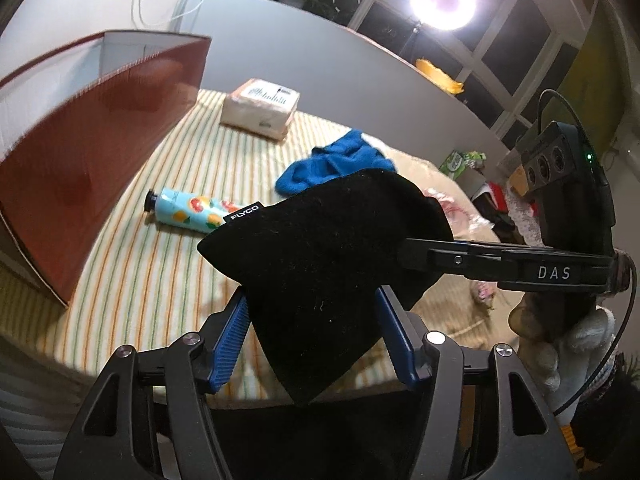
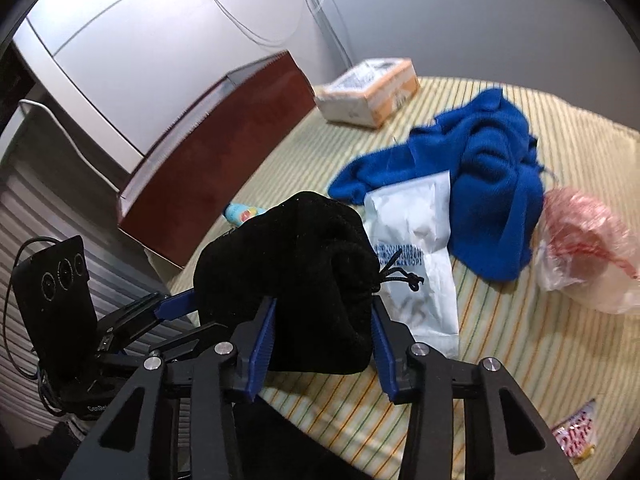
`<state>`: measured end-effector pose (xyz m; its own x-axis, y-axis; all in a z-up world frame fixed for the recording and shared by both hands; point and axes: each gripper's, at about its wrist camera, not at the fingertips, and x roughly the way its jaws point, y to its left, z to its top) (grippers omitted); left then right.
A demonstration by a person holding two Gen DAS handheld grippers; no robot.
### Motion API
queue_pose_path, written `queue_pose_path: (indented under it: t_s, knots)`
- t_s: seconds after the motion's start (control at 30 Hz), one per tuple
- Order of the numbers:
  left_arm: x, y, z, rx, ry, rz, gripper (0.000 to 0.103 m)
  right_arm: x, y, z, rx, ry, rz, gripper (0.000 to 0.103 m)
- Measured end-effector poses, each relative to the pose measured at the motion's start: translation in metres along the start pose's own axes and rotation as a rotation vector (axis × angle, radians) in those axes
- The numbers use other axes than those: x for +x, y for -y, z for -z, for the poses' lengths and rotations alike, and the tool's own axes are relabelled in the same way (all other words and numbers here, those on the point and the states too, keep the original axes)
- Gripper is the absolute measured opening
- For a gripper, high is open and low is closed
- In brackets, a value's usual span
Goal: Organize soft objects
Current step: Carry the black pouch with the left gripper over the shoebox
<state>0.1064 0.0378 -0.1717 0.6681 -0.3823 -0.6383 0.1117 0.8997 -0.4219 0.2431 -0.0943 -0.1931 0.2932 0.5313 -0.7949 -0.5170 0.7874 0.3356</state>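
Note:
A black velvet drawstring pouch (image 1: 328, 240) with a small label hangs above the striped bed, held from two sides. My left gripper (image 1: 312, 292) has both blue pads pressed on its lower part. My right gripper (image 1: 404, 252) reaches in from the right, held by a hand in a white glove (image 1: 580, 344), and is clamped on the pouch's edge. In the right wrist view the pouch (image 2: 300, 248) fills the gap between the right gripper's (image 2: 323, 300) pads, its cord knot (image 2: 400, 276) hanging to the right. The left gripper (image 2: 180, 312) grips it from the left.
On the striped sheet (image 2: 500, 360) lie a blue knitted cloth (image 2: 488, 184), a white plastic mailer (image 2: 416, 240), a pink item in a clear bag (image 2: 584, 248), a fruit-print tube (image 1: 188, 210), a taped cardboard parcel (image 2: 368, 92) and a snack packet (image 2: 576, 436). A red-brown open box (image 1: 80, 152) stands left.

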Motion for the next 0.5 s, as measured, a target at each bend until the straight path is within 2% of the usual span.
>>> queue_pose_path:
  t_s: [0.2,0.5]
  knots:
    - [-0.018,0.01,-0.008,0.014,0.049,0.016,0.061,-0.024,-0.012,-0.005,-0.028,0.046,0.001,0.04]
    - [-0.042,0.012,-0.022,0.028,0.11,0.001,0.061,-0.041,-0.035,-0.021,-0.077,0.08,-0.013,0.04]
